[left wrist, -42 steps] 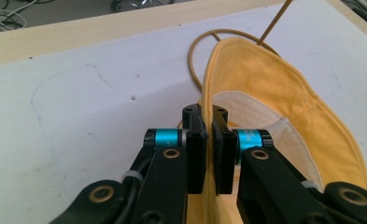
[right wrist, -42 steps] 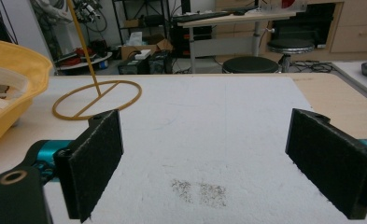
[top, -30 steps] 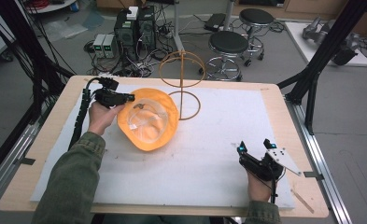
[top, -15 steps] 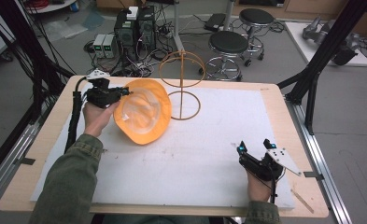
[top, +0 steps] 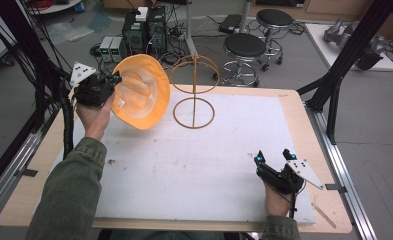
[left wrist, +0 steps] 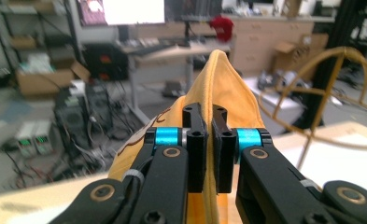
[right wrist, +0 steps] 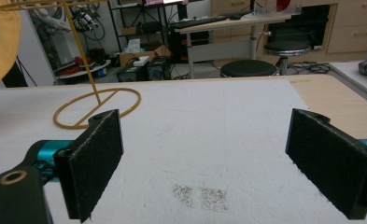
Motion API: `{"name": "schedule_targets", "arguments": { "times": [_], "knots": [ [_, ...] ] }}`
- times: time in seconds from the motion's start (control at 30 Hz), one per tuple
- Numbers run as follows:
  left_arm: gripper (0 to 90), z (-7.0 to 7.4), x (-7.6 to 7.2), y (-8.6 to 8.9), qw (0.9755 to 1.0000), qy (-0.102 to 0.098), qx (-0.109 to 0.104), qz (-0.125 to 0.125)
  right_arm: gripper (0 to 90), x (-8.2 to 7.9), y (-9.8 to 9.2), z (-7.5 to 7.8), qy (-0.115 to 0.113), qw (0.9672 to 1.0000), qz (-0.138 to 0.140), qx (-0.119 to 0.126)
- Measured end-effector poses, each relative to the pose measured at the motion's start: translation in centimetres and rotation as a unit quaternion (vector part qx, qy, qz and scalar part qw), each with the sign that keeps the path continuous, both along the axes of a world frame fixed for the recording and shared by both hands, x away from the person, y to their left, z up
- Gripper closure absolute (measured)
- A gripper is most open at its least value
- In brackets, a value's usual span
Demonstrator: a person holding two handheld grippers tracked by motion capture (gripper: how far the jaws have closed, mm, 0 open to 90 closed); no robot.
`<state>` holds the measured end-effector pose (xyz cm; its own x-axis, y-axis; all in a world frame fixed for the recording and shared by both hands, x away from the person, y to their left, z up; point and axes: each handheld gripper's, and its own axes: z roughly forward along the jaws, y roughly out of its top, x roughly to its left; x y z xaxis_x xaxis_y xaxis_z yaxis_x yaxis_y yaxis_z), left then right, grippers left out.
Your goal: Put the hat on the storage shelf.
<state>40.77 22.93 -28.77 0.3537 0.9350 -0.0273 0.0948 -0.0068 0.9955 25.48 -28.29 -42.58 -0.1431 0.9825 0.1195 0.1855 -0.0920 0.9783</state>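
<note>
Hat (top: 140,97) is off the table, pinched at its brim by the left gripper (top: 115,79), jaws clenched on the fabric. It hangs in the air just beside the wire hat stand (top: 194,90), crown side turned toward the stand, not touching it as far as the high view tells. So pickup looks done; what is left, by my read, is carrying the hat over the stand's top hoop, lowering it on, and letting go.

Right gripper (top: 274,159) rests low on the white mat (top: 194,165) near the front edge, jaws released wide with nothing between them, well apart from hat and stand.

View differences: the left gripper view shows the grip itself, the brim edge (left wrist: 218,88) sandwiched between the two black jaws and rising past their tips, with the stand's domed hoop (left wrist: 330,88) off to the right of the jaws. The high view gives the gap between hat and stand. The right gripper view shows the stand's base ring (right wrist: 97,108) flat on the mat ahead and left of its jaws, and a sliver of hat (right wrist: 1,44) at the left edge.
</note>
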Motion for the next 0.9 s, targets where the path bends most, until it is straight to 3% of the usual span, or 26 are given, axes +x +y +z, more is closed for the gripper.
{"name": "schedule_targets", "arguments": {
  "times": [0.03,0.07,0.27,0.57,0.9],
  "knots": [
    [86.8,0.0,0.0,0.0,1.0000,0.000,0.000,0.000,10.0,0.0,0.0,0.0,0.000,1.0000,0.000,0.000],
    [86.7,0.6,0.0,-0.3,0.9998,-0.017,0.001,0.010,10.1,0.0,0.0,0.0,-0.001,1.0000,0.000,-0.001],
    [86.7,2.1,0.1,-0.7,0.9982,-0.049,0.004,0.034,10.0,0.1,0.0,0.0,-0.004,1.0000,0.000,0.001],
    [86.7,3.9,1.8,-0.7,0.9954,-0.071,-0.008,0.064,10.1,0.0,0.0,0.0,-0.004,1.0000,0.006,0.007],
    [86.7,5.7,3.7,-0.7,0.9901,-0.101,-0.007,0.097,10.0,0.0,-0.1,0.0,-0.004,0.9999,0.006,0.009]
  ]
}}
